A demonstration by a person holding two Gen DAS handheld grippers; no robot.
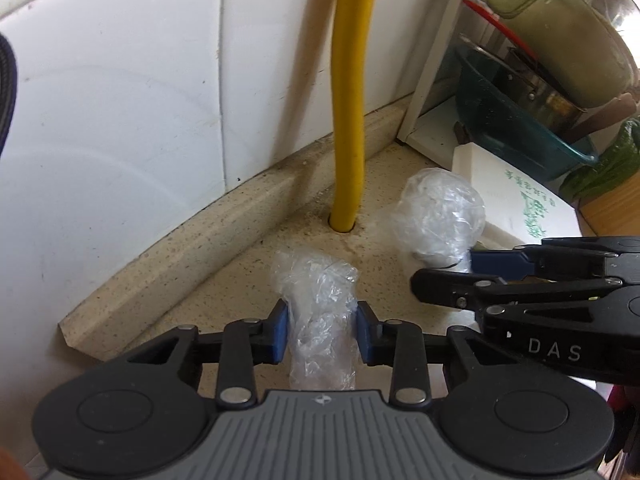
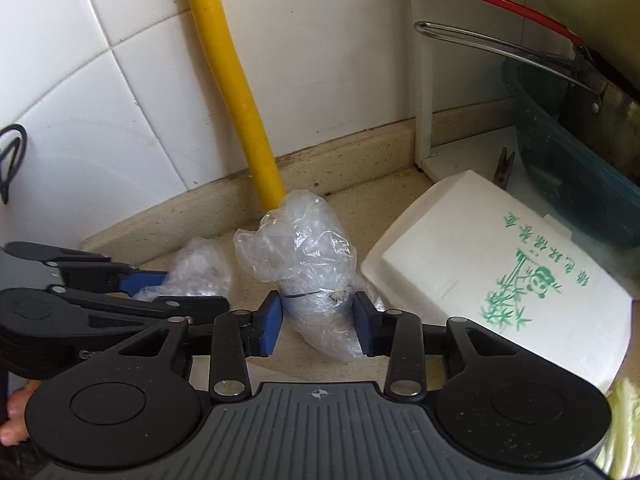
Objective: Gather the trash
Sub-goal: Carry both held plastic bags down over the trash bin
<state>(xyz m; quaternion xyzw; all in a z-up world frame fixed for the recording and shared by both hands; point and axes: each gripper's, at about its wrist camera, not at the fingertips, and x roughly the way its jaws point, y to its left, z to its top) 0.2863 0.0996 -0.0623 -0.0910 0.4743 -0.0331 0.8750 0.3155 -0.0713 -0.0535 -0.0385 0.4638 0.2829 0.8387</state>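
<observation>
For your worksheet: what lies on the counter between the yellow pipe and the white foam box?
A crumpled wad of clear plastic wrap sits between the yellow pipe and the white foam box, apparently touching the box's near edge. The left wrist view shows it best.

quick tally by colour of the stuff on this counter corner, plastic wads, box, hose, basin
clear plastic wads: 2, left wad, right wad
white takeaway box: 1
yellow hose: 1
teal basin: 1
total: 5

Home kitchen corner, white wall tiles (image 1: pixel 120 100), speckled stone counter (image 1: pixel 224 288), probably stacked pots (image 1: pixel 560 60) beside.
</observation>
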